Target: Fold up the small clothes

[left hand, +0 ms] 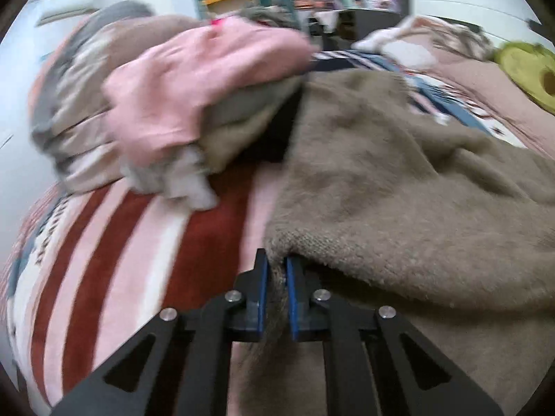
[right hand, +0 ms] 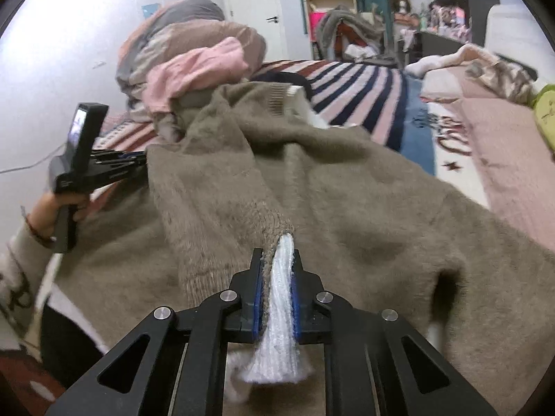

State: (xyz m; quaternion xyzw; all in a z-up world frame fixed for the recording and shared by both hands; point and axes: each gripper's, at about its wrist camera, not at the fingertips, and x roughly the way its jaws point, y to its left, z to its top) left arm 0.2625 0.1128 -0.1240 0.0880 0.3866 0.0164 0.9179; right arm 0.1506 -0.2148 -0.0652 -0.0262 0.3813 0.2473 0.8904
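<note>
With both the left tongs [left hand: 276, 267] and right tongs [right hand: 277, 260] pinching the taupe sweater [right hand: 312, 180], I should pull evenly, keeping its edge taut.

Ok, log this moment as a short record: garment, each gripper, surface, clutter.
garment: brown fuzzy sweater, spread on the bed
left gripper: shut on the sweater's edge
right gripper: shut on a sweater edge with white knit lining
surface: striped blanket
clutter: pink garment on a heap behind the sweater
</note>
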